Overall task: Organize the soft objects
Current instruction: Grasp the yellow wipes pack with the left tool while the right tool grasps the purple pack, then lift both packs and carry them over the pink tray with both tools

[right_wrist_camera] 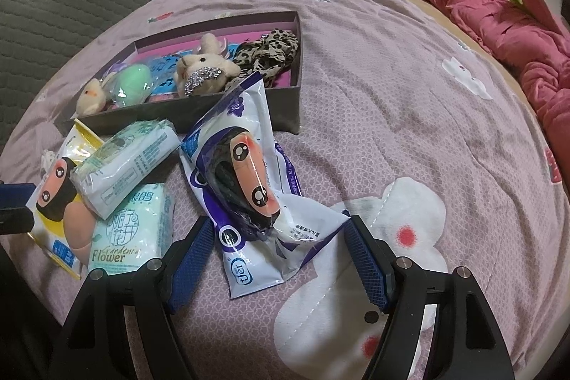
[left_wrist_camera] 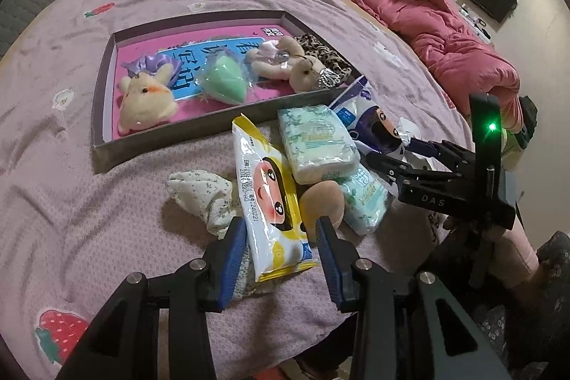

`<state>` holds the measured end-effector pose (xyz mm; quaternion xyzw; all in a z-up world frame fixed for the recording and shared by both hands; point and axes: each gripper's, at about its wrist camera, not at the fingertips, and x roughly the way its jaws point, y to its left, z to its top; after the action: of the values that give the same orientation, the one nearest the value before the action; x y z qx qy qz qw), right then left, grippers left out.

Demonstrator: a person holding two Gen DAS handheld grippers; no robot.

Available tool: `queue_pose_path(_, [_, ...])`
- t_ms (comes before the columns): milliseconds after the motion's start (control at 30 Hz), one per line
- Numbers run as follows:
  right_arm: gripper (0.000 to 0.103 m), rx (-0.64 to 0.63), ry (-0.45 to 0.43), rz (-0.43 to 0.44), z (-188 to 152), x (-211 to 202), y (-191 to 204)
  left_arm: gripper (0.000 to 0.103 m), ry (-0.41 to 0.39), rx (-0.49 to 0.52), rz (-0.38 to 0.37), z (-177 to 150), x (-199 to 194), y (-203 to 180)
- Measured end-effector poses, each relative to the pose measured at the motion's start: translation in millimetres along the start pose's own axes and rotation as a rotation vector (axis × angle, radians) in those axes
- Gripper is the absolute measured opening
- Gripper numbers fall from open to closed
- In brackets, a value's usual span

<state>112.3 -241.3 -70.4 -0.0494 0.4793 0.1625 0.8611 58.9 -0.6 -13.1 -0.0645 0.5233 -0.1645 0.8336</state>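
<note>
Left wrist view: my left hand-held gripper (left_wrist_camera: 281, 250) stands open astride the yellow wet-wipe pack (left_wrist_camera: 272, 198), its blue pads apart from the wrapper, which lies on the pink bedspread (left_wrist_camera: 107, 202) against a green tissue pack (left_wrist_camera: 317, 145), just in front of the shallow box (left_wrist_camera: 103, 116) holding a plush chick (left_wrist_camera: 146, 102) and a green sponge (left_wrist_camera: 224, 81). Right wrist view: my right hand-held gripper (right_wrist_camera: 279, 259) is open around the crumpled purple wet-wipe pack (right_wrist_camera: 242, 180), pads not touching it, beside the Gardenia Flower tissue pack (right_wrist_camera: 131, 234).

Both wrist views look steeply down, close over the mauve quilted bedspread (left_wrist_camera: 107, 202), sharing the shallow dark cardboard box (right_wrist_camera: 285, 116).
</note>
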Motion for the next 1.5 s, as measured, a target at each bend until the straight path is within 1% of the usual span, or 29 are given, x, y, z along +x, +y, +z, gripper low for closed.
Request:
queue_pose_path(167, [0.076,0.012,-0.002,0.014,1,0,-2,0.04,0.007,0.019,0.013,5,0,-5])
queue_pose_path(267, [0.076,0.016,-0.002,0.024,2,0,-2,0.04,0.023,0.029,0.038,13,6,-5])
queue_pose_path(467, [0.076,0.009,-0.003,0.031,2,1,-1,0.04,0.051,0.033,0.043,29,24,-1])
queue_pose_path(567, [0.076,0.017,-0.002,0.035,2,2,-3,0.04,0.059,0.031,0.04,35,32,3])
queue_pose_path(733, [0.076,0.02,0.001,0.039,2,2,-4,0.04,0.062,0.033,-0.008,51,43,7])
queue_pose_path(800, [0.076,0.02,0.001,0.04,2,3,-4,0.04,0.077,0.039,-0.011,54,50,6])
queue_pose_path(867, [0.076,0.02,-0.002,0.041,2,3,-5,0.026,0.079,0.027,-0.002,55,54,7])
queue_pose_path(900, [0.074,0.022,-0.007,0.043,2,2,-5,0.025,0.085,0.011,-0.009,55,57,9])
queue_pose_path(933, [0.063,0.028,-0.015,0.05,3,1,-6,0.024,0.079,-0.007,-0.023,54,58,11])
queue_pose_path(967, [0.057,0.034,-0.021,0.052,4,0,-7,0.022,0.073,-0.018,-0.035,54,58,12])
queue_pose_path(1000, [0.055,0.051,-0.033,0.065,5,-2,-9,0.022,0.063,-0.036,-0.049,53,57,15])
queue_pose_path(1067, [0.045,0.068,-0.056,0.082,6,-7,-12,0.02,0.046,-0.056,-0.055,52,55,17])
queue_pose_path(1167, [0.041,0.072,-0.094,0.077,9,-16,-13,0.018,0.011,-0.089,-0.079,49,47,21])
queue_pose_path(1300, [0.039,0.066,-0.16,0.071,14,-32,-11,0.017,-0.037,-0.104,-0.09,49,31,22])
queue_pose_path(1367, [0.037,0.079,-0.186,0.072,18,-40,-11,0.013,-0.062,-0.11,-0.09,52,23,21])
queue_pose_path(1433, [0.033,0.092,-0.204,0.078,19,-45,-12,0.012,-0.09,-0.111,-0.088,54,14,23])
queue_pose_path(1500, [0.031,0.094,-0.212,0.069,22,-48,-12,0.011,-0.124,-0.112,-0.088,56,5,24])
